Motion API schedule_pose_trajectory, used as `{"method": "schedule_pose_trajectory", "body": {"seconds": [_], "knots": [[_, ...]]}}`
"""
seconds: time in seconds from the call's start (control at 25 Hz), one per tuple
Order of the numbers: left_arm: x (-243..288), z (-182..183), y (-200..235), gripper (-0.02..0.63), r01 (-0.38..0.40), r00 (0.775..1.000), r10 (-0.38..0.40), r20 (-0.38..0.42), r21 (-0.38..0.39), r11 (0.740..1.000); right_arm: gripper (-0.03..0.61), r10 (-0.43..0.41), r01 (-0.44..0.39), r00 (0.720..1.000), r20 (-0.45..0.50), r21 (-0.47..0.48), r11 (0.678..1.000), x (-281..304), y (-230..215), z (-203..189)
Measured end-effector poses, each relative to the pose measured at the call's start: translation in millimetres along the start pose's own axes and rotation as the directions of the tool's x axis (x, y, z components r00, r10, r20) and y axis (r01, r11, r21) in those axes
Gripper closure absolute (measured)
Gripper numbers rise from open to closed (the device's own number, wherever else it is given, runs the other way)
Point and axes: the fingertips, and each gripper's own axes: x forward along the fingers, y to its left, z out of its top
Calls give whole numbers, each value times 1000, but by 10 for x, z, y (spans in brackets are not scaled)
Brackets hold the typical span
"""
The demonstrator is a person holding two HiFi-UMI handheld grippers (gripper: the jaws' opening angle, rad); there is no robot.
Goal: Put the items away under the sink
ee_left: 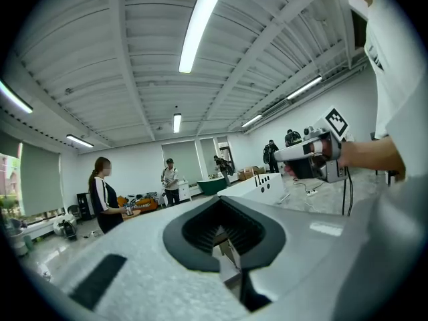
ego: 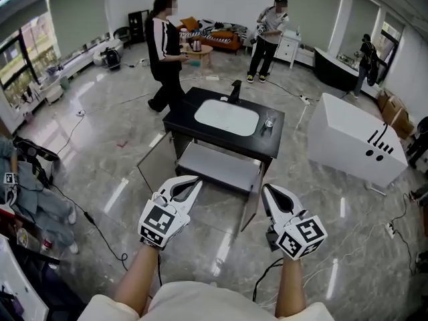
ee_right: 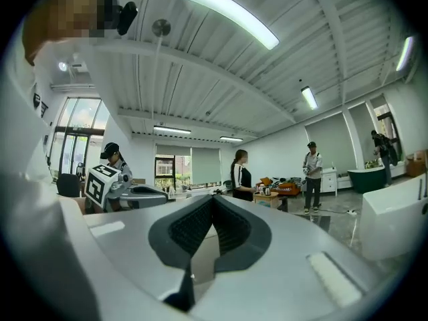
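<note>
With the left gripper [ego: 195, 181] hanging clenched and empty, the sink [ego: 182, 116] standing well ahead, a small item [ego: 269, 122] sitting on its counter and the right gripper [ego: 266, 188] likewise clenched empty, the person is probably risking clipping the open door [ego: 253, 194] when stepping in.

Ahead of both grippers, the sink cabinet [ego: 179, 118] keeps its inside out of sight behind a pale front panel [ego: 217, 167]. A small thing on the counter [ego: 268, 123], beyond the right gripper [ego: 267, 189], is too small to name. The left gripper [ego: 194, 180] fills the lower part of its own view and covers whatever lies low ahead. A seated person [ego: 27, 196], far to its left, is cut by the edge.
</note>
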Motion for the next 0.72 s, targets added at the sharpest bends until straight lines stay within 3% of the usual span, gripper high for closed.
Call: {"method": "schedule_pose_trajectory", "body": {"seconds": [0.12,0.4,0.72], "knots": [[50,15,-10,609,5,1000,-5,20,-2,1000,572,31,-31,999,8,1,1000,87,-13,15],[294,-264,273,609,-3,1000,3,-28,-13,1000,572,34,-34,999,-10,-20,999,467,-145,-76],[891,-506,1273,609,-2,1000,1,-18,-25,1000,572,-26,25,999,-34,-31,999,1441,-657,-91]]}}
